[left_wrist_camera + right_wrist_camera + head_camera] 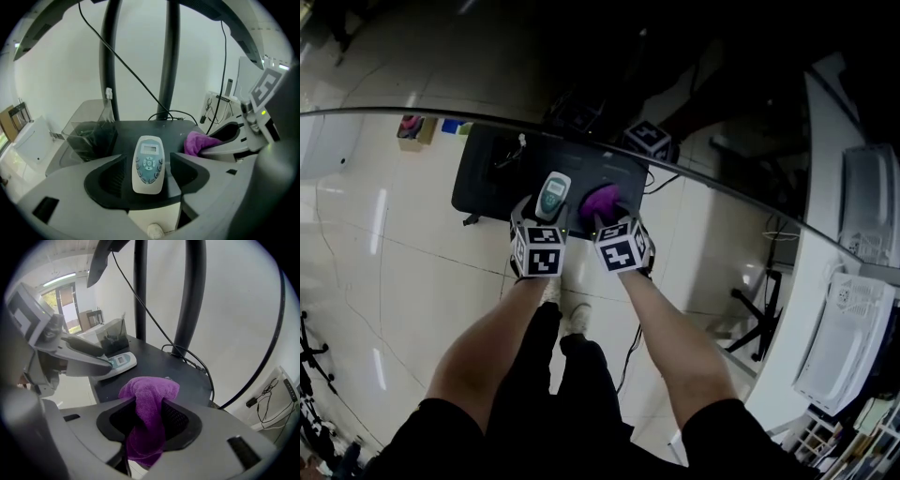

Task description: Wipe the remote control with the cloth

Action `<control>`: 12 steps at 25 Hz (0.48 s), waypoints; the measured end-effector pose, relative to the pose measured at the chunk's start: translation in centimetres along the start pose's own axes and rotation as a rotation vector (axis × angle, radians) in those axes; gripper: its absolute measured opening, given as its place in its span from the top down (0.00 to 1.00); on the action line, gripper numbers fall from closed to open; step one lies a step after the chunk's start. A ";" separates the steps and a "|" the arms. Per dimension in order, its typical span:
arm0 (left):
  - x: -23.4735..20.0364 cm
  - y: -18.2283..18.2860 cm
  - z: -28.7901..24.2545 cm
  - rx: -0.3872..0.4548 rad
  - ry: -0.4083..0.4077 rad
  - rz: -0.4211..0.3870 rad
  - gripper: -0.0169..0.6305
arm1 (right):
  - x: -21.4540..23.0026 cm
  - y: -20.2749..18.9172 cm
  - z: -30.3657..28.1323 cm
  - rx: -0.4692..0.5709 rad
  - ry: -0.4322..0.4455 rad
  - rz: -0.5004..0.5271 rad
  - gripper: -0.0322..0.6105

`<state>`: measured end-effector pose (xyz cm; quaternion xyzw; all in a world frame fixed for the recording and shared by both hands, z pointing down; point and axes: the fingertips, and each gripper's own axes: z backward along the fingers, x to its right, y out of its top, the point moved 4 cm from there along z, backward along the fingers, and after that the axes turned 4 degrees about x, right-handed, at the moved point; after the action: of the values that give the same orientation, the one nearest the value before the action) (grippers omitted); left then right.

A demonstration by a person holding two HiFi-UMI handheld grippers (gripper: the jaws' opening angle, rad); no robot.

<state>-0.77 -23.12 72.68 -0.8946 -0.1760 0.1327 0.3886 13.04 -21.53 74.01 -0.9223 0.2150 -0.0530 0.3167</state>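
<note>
A white remote control (553, 194) (149, 164) with a small screen lies face up on the black table (487, 178) near its front edge. My left gripper (550, 210) (147, 177) stands open around it, with a gap on each side of the remote. A purple cloth (602, 200) (149, 401) is bunched on the table edge to the right of the remote and hangs down between the jaws of my right gripper (606, 217) (149, 423). Those jaws are open too, and their pads stand clear of the cloth. The two grippers are side by side, almost touching.
A clear plastic bin (91, 136) (111, 338) stands at the table's far left. Two dark posts (168, 56) rise from the back of the table, with a black cable (187, 357) coiled at their foot. White shelving (862, 309) stands to the right on the tiled floor.
</note>
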 end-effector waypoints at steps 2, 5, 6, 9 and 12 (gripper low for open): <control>-0.2 0.0 1.0 0.009 0.007 0.000 0.53 | -0.1 -0.2 -0.3 -0.017 -0.005 0.001 0.66; -0.4 0.4 2.6 0.019 0.014 -0.015 0.53 | -0.3 0.0 0.0 -0.017 -0.005 0.003 0.60; -0.4 0.7 3.2 0.026 0.015 -0.023 0.53 | -0.3 0.3 0.5 -0.010 -0.006 0.002 0.59; -0.2 2.1 6.0 0.051 0.015 -0.038 0.53 | -0.7 1.6 3.7 0.049 -0.012 -0.001 0.59; 1.1 4.1 10.4 0.095 -0.020 -0.068 0.57 | -2.3 3.5 9.2 0.144 0.006 -0.028 0.59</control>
<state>-2.79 -18.50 62.58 -0.8672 -0.2038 0.1365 0.4333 11.85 -17.84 64.72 -0.8999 0.1986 -0.0754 0.3808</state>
